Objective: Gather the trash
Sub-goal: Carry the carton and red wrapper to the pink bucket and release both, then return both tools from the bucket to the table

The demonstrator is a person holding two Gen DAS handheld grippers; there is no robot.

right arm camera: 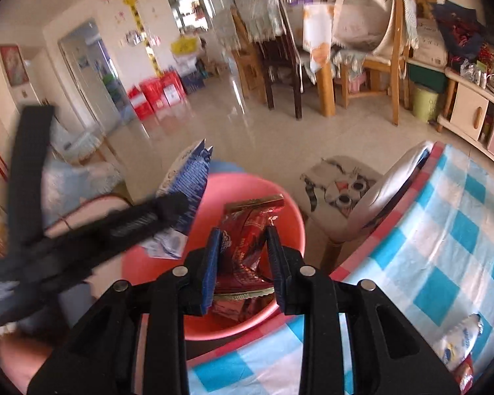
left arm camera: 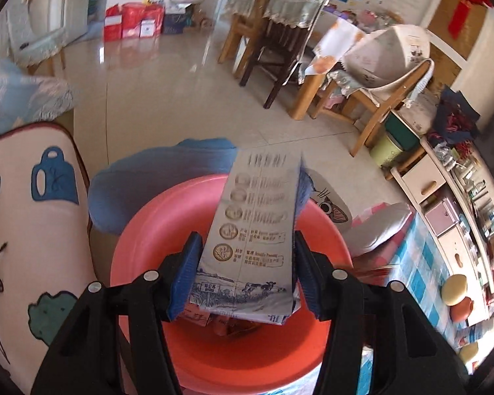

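The table (right arm camera: 444,247), under a blue-and-white checked cloth, fills the right of the right wrist view, its red-trimmed edge running beside the basin; a cat-faced stool (right arm camera: 342,187) stands on the tiled floor just beyond that edge; the pink basin (left arm camera: 154,237) sits low between the table and a cushioned seat (left arm camera: 33,230) with blue patches, and some wrappers already lie in its bottom; the left gripper (left arm camera: 247,273) hangs over the basin, its blue pads clamped on both sides of a milk carton (left arm camera: 257,223), grey with printed medals and a farm drawing, which tilts up and away above the bowl; the right gripper (right arm camera: 243,263) is also above the basin, its pads pressed on a crumpled red wrapper (right arm camera: 250,230) whose gold-edged top stands over the bowl; a white and blue packet (right arm camera: 461,342) lies on the cloth near the table's lower right corner.
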